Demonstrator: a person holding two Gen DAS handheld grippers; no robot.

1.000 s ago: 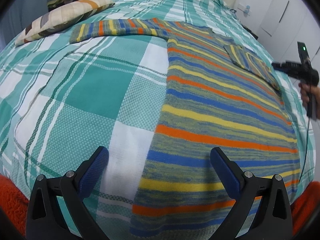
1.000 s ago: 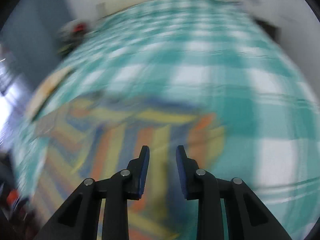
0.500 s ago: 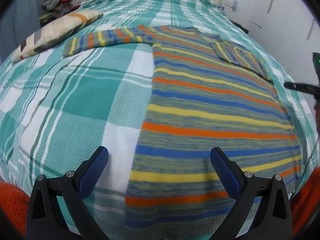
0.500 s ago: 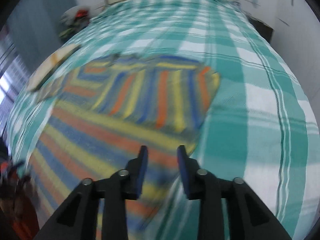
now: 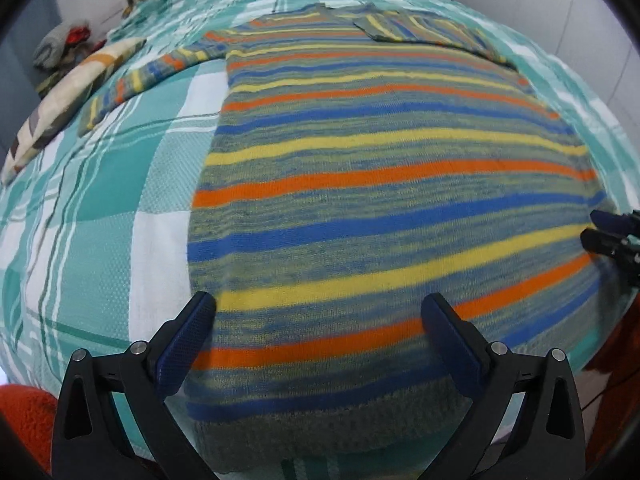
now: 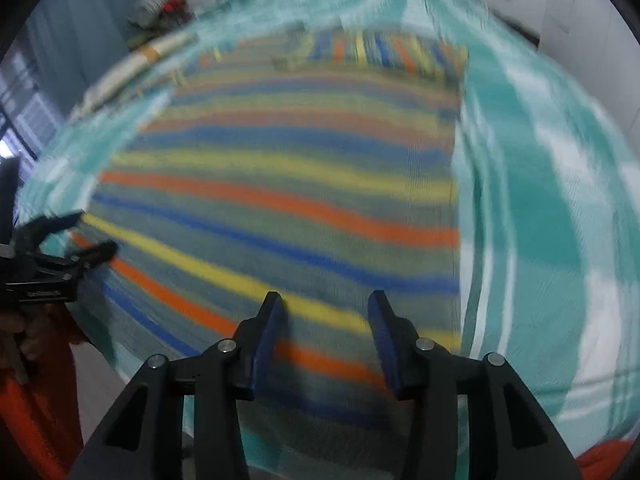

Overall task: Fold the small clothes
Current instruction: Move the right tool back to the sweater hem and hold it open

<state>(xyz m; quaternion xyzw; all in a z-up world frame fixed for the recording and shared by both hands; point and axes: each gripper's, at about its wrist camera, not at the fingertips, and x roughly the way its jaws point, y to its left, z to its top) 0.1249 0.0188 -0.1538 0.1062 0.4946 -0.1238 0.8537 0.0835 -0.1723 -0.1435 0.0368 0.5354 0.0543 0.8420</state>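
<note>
striped knit sweater (image 5: pixel 380 208), in orange, yellow, blue and grey-green bands, lies flat on a bed covered by a teal-and-white plaid bedspread (image 5: pixel 112 184). its hem sits at the 6 o'clock edge of the left wrist view, its neck toward 12 o'clock. one sleeve (image 5: pixel 152 76) stretches out toward 10 o'clock; the other sleeve (image 5: pixel 432 30) is folded across the chest near 1 o'clock. left gripper (image 5: pixel 318 312) hangs over the hem corner with its jaws spread wide and nothing pinched; the fabric lies beneath them. right gripper (image 6: pixel 326 312) hovers over the opposite hem corner, its jaws opening, with only the sweater below and nothing gripped; this view is motion-blurred. each gripper appears at the edge of the other's view, at 3 o'clock and 9 o'clock respectively. a patterned pillow (image 5: pixel 76 92) rests on the bedspread at 10 o'clock, just beside the outstretched sleeve.
</note>
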